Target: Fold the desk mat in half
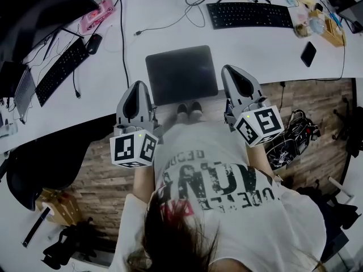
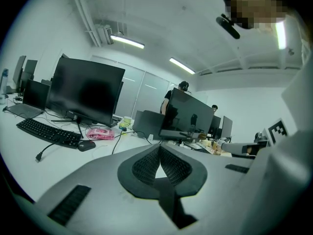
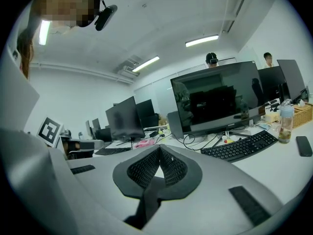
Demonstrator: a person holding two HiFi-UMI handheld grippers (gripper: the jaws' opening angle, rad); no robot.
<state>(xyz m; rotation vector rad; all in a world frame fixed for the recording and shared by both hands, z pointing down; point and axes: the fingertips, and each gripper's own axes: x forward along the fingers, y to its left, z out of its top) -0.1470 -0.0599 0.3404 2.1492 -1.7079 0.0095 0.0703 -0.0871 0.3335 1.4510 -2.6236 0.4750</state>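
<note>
In the head view a dark grey desk mat [image 1: 181, 72] lies flat on the white desk [image 1: 266, 55], with its near edge at the desk's front edge. My left gripper [image 1: 139, 85] hovers just off the mat's left near corner, jaws shut and empty. At the mat's right near corner my right gripper [image 1: 231, 69] is likewise shut on nothing. In the left gripper view the left gripper [image 2: 159, 148] shows its ribbed pads pressed together, and the right gripper [image 3: 159, 148] shows the same in the right gripper view. The mat appears in neither gripper view.
A black keyboard [image 1: 249, 15] lies behind the mat and another keyboard [image 1: 61, 69] with a mouse [image 1: 94, 43] to the left. A phone [image 1: 308, 54] rests at the right. Cables cross the desk's back. A black chair [image 1: 39, 163] stands lower left.
</note>
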